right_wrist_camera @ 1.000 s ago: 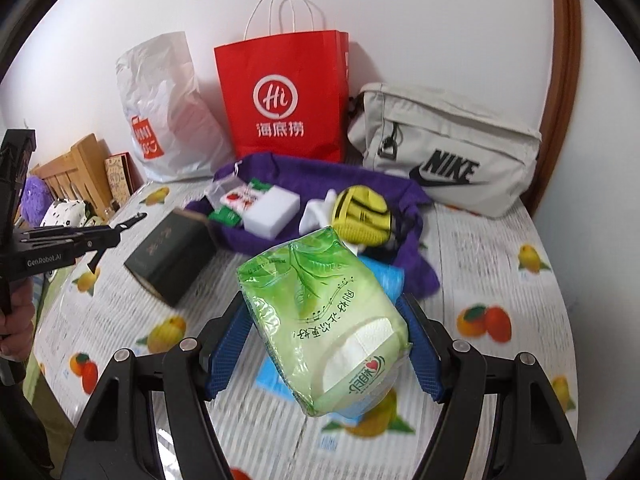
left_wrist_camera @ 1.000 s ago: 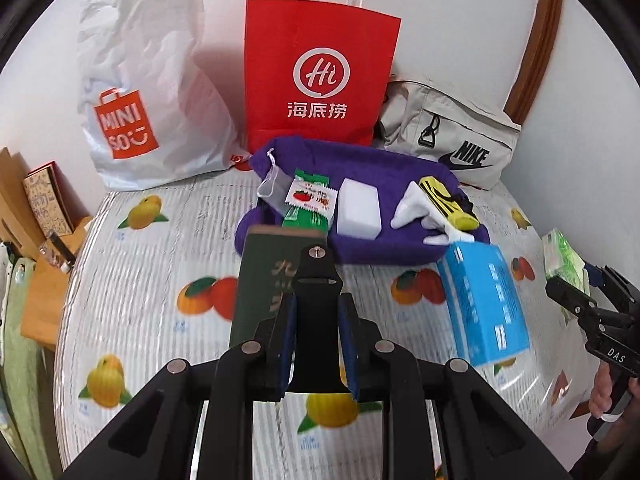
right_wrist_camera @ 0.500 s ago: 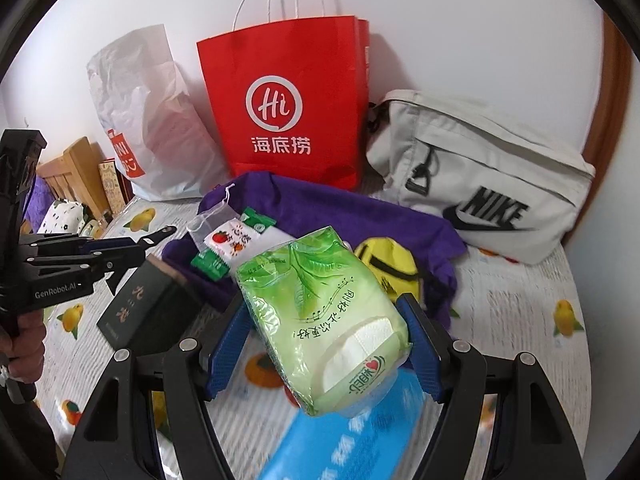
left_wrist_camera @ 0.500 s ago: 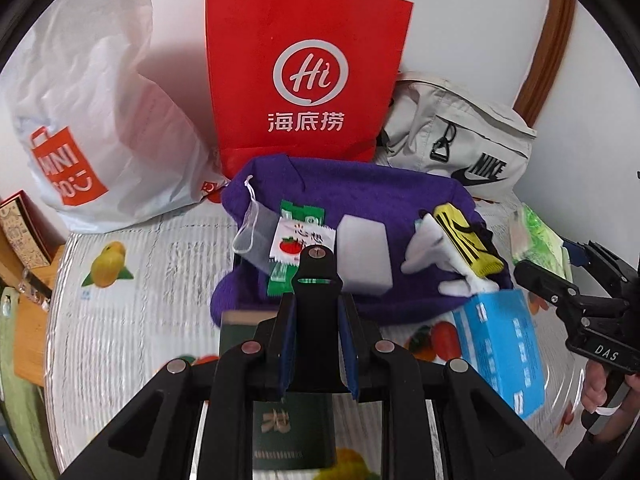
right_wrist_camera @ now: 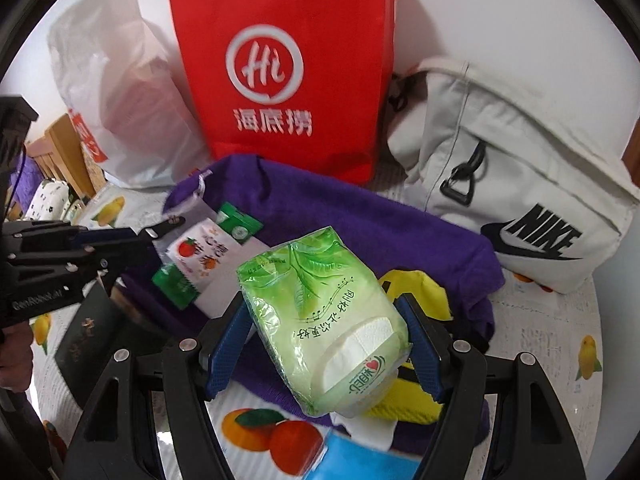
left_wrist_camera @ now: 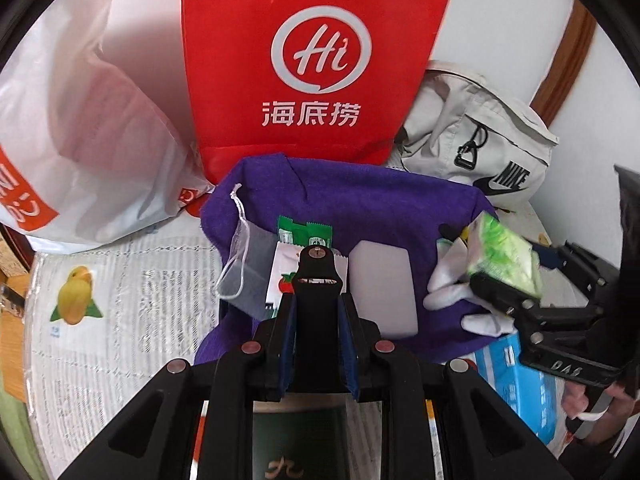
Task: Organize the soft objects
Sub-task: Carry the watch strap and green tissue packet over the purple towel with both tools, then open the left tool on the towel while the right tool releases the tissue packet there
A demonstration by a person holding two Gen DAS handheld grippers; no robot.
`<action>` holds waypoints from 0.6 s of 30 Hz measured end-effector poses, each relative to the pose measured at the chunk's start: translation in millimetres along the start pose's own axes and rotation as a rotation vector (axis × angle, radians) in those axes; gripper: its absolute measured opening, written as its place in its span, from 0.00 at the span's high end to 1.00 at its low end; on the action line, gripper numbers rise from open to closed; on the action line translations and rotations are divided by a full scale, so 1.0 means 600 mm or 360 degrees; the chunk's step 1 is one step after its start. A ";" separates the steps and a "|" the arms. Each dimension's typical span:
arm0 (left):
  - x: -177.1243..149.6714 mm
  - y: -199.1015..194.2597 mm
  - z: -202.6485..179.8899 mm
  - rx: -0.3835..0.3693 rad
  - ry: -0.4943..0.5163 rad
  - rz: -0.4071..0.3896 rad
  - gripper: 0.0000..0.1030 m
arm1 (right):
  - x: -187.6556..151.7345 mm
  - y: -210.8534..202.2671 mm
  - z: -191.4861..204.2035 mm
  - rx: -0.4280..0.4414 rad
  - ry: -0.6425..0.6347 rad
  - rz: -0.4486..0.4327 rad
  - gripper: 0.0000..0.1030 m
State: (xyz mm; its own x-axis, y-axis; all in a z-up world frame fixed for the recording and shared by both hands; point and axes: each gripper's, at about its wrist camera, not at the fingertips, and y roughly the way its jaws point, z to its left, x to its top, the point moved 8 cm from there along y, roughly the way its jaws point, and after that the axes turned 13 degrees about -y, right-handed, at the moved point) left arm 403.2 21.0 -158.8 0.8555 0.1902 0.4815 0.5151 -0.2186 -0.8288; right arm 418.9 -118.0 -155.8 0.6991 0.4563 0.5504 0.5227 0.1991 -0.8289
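My right gripper (right_wrist_camera: 326, 344) is shut on a green tissue pack (right_wrist_camera: 320, 328) and holds it above the purple cloth (right_wrist_camera: 360, 220); the pack also shows in the left wrist view (left_wrist_camera: 508, 256). My left gripper (left_wrist_camera: 316, 312) is shut and empty, over the cloth's near edge (left_wrist_camera: 360, 200). On the cloth lie a tomato snack packet (left_wrist_camera: 284, 276), a white sponge (left_wrist_camera: 382, 288), white socks (left_wrist_camera: 452, 280) and a yellow item (right_wrist_camera: 416, 292). A dark green box (left_wrist_camera: 300, 448) lies under my left gripper.
A red paper bag (left_wrist_camera: 304, 60), a white plastic bag (left_wrist_camera: 80, 120) and a grey Nike bag (left_wrist_camera: 480, 148) stand behind the cloth against the wall. A blue tissue pack (left_wrist_camera: 520, 392) lies at the near right. A fruit-print tablecloth (left_wrist_camera: 100, 300) covers the table.
Both grippers have moved forward toward the purple cloth. The green tissue pack has travelled with the right gripper to above the cloth. The dark box has slid under the left gripper's view.
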 end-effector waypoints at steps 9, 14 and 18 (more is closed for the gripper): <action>0.017 0.044 -0.008 -0.0038 -0.0014 0.0053 0.80 | -0.001 0.055 0.000 0.0023 -0.0018 0.0094 0.29; 0.021 0.065 -0.008 -0.0039 -0.0018 0.0077 0.80 | 0.003 0.069 -0.005 0.0059 -0.0011 0.0087 0.28; 0.024 0.081 -0.010 -0.0038 -0.0018 0.0101 0.80 | 0.002 0.071 -0.009 0.0055 -0.0002 0.0078 0.23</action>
State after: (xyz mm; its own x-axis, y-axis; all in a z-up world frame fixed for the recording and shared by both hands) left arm 440.7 7.3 -190.4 0.8860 0.1860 0.4248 0.4610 -0.2535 -0.8504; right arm 444.6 -113.6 -189.8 0.7229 0.4673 0.5090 0.4706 0.2063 -0.8579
